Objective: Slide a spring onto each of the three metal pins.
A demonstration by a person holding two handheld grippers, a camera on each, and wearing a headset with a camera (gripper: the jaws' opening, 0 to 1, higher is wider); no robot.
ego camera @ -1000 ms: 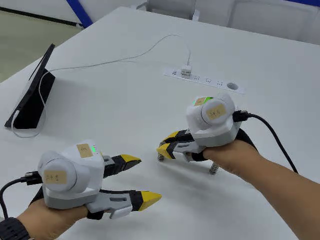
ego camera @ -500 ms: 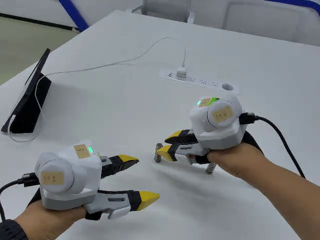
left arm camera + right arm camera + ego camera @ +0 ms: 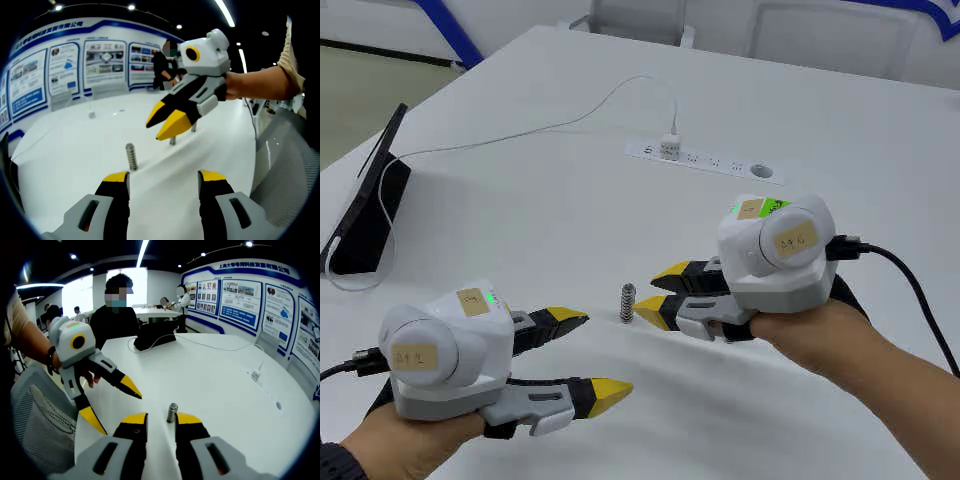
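While the spring (image 3: 627, 302) stands upright on the white table (image 3: 570, 200), the right gripper (image 3: 658, 291) sits just beside it, jaws slightly parted and empty. The left gripper (image 3: 598, 352) hovers near the spring's other side, jaws wide apart, holding nothing.

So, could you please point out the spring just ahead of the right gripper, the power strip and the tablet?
spring (image 3: 627, 302), head view, middle of its coils.
power strip (image 3: 705, 161), head view, white top face beside the plug.
tablet (image 3: 365, 235), head view, lower part of its dark body.
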